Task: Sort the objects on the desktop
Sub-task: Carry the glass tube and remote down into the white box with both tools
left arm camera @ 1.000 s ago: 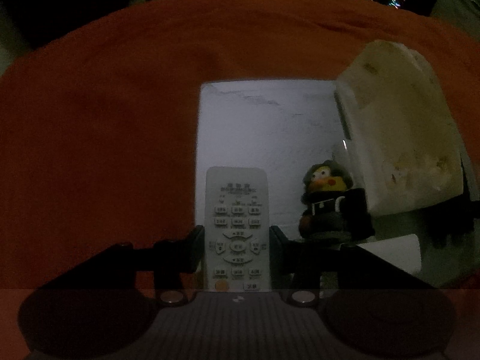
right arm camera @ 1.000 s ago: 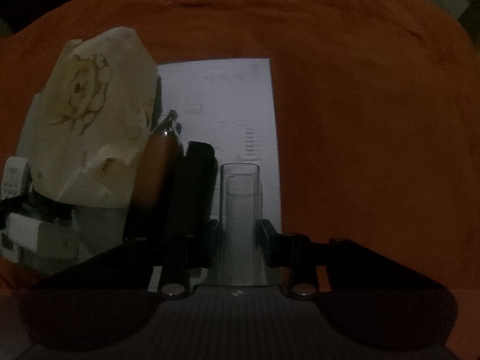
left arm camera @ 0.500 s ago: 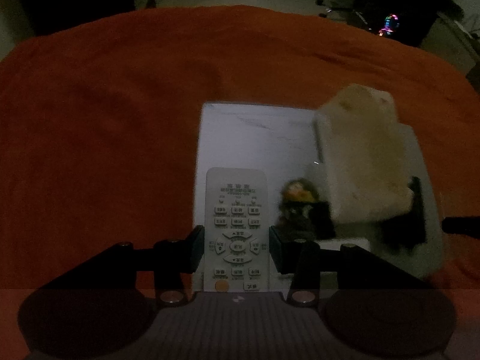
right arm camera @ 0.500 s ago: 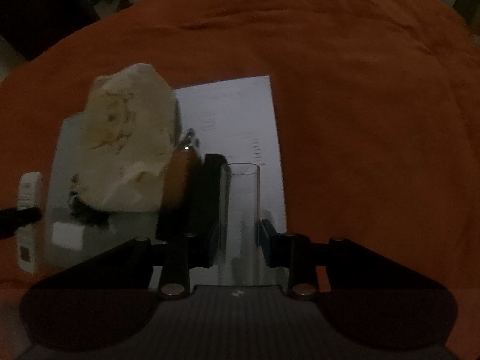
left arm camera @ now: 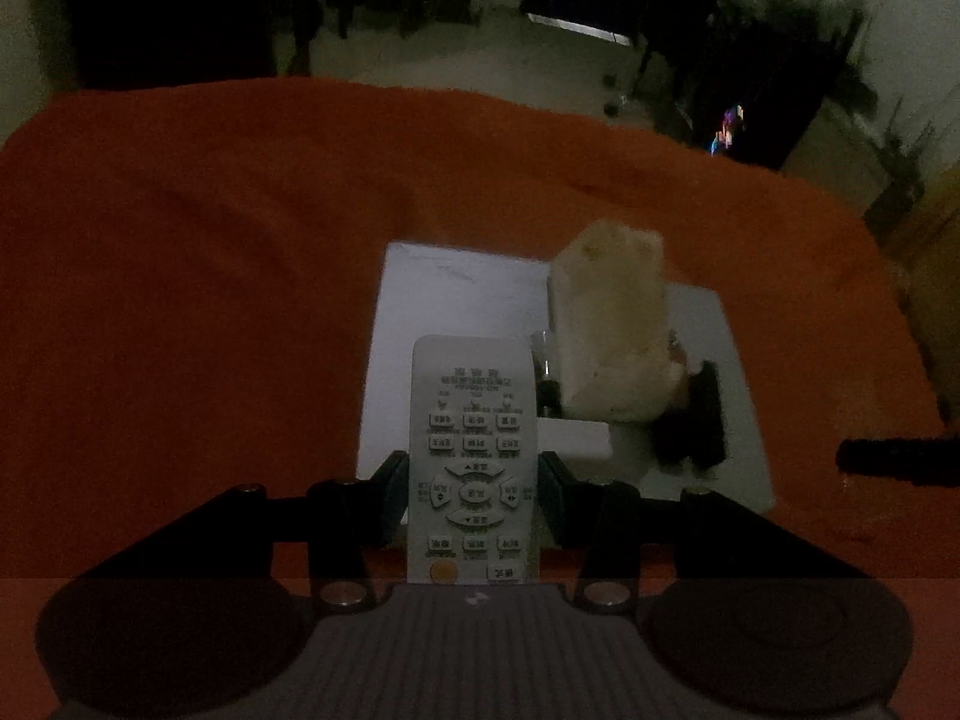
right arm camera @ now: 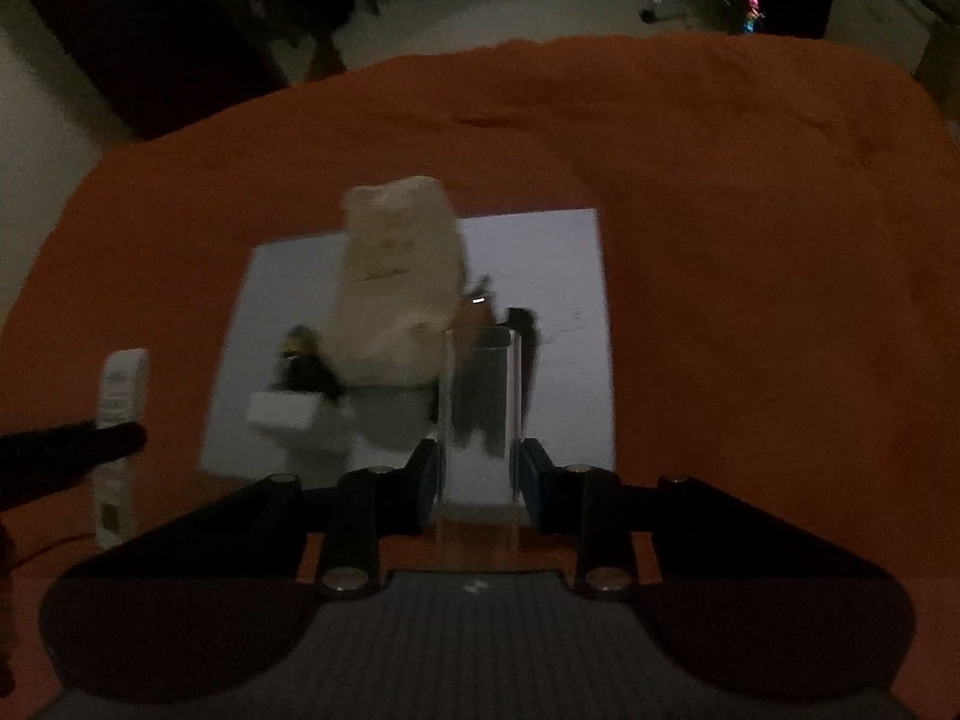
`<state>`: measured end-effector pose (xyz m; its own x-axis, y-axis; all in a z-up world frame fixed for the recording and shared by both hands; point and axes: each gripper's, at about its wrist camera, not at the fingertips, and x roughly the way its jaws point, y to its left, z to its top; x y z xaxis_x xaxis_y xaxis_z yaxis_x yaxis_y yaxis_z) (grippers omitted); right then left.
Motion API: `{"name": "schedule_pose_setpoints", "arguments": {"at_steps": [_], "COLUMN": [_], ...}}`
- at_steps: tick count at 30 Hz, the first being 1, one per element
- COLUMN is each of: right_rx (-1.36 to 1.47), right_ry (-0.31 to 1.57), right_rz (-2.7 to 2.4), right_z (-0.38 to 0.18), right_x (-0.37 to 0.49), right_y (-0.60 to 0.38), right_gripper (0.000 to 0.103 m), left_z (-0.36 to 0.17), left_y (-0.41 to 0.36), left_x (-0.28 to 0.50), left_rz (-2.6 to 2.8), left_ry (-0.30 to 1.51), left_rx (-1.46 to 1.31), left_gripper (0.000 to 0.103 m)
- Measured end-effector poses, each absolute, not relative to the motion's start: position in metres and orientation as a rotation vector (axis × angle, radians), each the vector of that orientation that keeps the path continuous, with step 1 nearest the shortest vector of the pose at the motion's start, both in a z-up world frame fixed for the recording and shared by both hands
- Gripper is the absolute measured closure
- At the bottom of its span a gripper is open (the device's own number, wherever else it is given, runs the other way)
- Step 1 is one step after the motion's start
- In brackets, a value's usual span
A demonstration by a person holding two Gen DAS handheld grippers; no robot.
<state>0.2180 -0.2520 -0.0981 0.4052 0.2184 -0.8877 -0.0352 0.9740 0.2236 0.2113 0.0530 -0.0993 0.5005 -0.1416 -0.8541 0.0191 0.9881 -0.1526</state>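
My left gripper [left arm camera: 474,468] is shut on a white remote control [left arm camera: 473,456] and holds it above the orange cloth; the remote also shows in the right wrist view [right arm camera: 120,420]. My right gripper [right arm camera: 477,468] is shut on a clear rectangular plastic case [right arm camera: 480,420], held above the white sheet [right arm camera: 558,312]. On the sheet [left arm camera: 450,312] stand a cream paper bag [left arm camera: 612,336], a small dark toy figure [right arm camera: 300,366], a white box [right arm camera: 282,414] and dark objects [left arm camera: 696,420].
The orange cloth [left arm camera: 180,300] covers the whole table. The right gripper's black finger [left arm camera: 894,462] shows at the right of the left wrist view. Behind the table lie a dim floor, dark furniture and a coloured light [left arm camera: 729,126].
Both grippers have risen and pulled back from the sheet with the remote and the clear case held; the objects on the sheet look smaller and the room behind has come into view.
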Motion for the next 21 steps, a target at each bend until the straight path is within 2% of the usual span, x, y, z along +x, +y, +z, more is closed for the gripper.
{"name": "schedule_pose_setpoints", "arguments": {"at_steps": [6, 13, 21], "right_rx": [0.227, 0.225, 0.231], "right_ry": [1.106, 1.115, 1.171], "right_rz": [0.236, 0.298, 0.244], "right_z": [-0.074, -0.077, -0.101], "right_x": [0.162, 0.098, 0.044], "right_y": [-0.236, -0.22, -0.214], "right_gripper": [0.071, 0.071, 0.071], "left_z": [-0.069, -0.046, -0.08], "left_y": [0.069, 0.085, 0.058], "left_x": [0.159, 0.073, 0.027], "left_rz": [-0.117, -0.169, -0.226], "left_ry": [0.976, 0.929, 1.062], "left_rx": [-0.177, -0.107, -0.105], "left_gripper": [0.063, 0.063, 0.063]}}
